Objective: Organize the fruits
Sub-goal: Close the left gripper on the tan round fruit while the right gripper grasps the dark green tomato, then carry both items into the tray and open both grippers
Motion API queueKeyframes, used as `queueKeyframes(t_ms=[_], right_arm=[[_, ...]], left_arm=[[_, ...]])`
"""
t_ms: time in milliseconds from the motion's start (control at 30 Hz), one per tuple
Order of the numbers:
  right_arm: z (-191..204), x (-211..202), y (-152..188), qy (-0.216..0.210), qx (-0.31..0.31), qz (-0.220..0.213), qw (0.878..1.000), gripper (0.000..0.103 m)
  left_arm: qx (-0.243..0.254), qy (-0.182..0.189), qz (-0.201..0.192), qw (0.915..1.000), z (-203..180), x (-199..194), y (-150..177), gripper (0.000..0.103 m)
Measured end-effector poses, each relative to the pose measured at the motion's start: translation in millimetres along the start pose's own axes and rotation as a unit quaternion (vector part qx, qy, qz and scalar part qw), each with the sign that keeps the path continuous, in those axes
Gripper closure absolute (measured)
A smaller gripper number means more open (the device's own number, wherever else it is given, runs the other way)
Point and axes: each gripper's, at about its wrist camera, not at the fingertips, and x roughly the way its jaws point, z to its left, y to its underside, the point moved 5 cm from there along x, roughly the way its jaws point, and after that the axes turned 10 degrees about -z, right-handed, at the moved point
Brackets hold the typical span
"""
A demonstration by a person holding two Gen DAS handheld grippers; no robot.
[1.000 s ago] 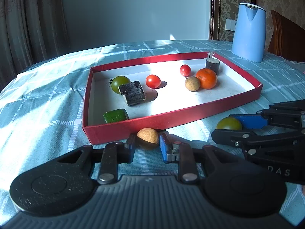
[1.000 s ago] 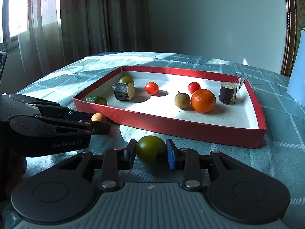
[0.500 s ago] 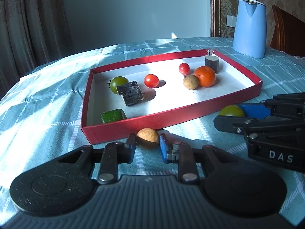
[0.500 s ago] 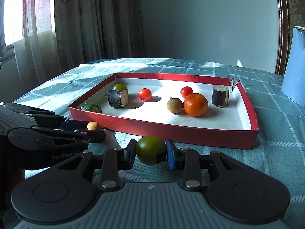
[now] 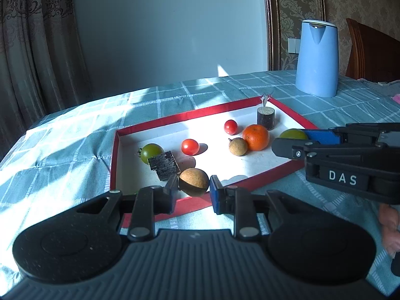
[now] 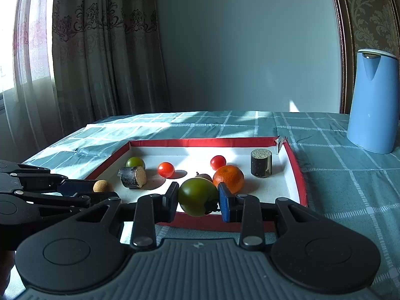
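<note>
**Both fruits held up over the near edge of the tray**

From the left wrist camera, the left gripper (image 5: 193,192) is closed on a small tan fruit (image 5: 194,181), pinched between its two fingers and held just above the near red wall of the tray (image 5: 113,160). Inside the tray lie a green tomato (image 5: 150,151), a dark block (image 5: 163,168), two red tomatoes (image 5: 190,146), another tan fruit (image 5: 238,146), an orange (image 5: 256,137) and a dark cylinder (image 5: 265,118). At the right, the right gripper (image 5: 290,140) carries a green fruit (image 5: 292,134) over the tray's right side.

From the right wrist camera, the right gripper (image 6: 198,201) is clamped on the green fruit (image 6: 198,196), which hangs over the tray's near wall (image 6: 195,221), in front of the orange (image 6: 229,178). The left gripper (image 6: 100,191) shows at the left with its tan fruit (image 6: 102,186) near the tray's left corner.

This looks like the carry-in step. Next, each gripper likely needs to reach past the wall, lower onto bare white floor clear of the fruit already there, then open gently so nothing rolls.
</note>
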Motion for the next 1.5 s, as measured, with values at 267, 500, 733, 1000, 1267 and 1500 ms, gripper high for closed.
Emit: queueKeyframes(t_ms=[267, 500, 733, 1000, 1267, 1500], right_arm=[[-3.0, 38.8, -2.2, 0.012, -0.003, 0.037, 0.999, 0.07], [2.6, 63.6, 8.6, 0.01, -0.02, 0.069, 0.997, 0.071], [6.3, 74.4, 11.8, 0.009, -0.026, 0.078, 0.997, 0.071], [11.3, 79.5, 9.5, 0.007, -0.027, 0.076, 0.997, 0.071], [17.2, 79.6, 11.8, 0.003, -0.034, 0.083, 0.996, 0.071], [20.8, 82.0, 16.7, -0.013, -0.032, 0.103, 0.994, 0.071]], left_arm=[[-0.02, -0.038, 0.003, 0.9991, 16.7, 46.0, -18.3, 0.079], [-0.046, -0.062, 0.021, 0.9968, 30.8, 80.7, -14.5, 0.079], [-0.058, -0.068, 0.028, 0.9956, 35.7, 92.5, -12.7, 0.079], [-0.044, -0.078, 0.02, 0.9958, 30.2, 100.8, -16.6, 0.079], [-0.038, -0.077, 0.018, 0.9962, 26.4, 105.1, -17.9, 0.078], [-0.048, -0.086, 0.024, 0.9948, 29.0, 109.8, -15.5, 0.035]])
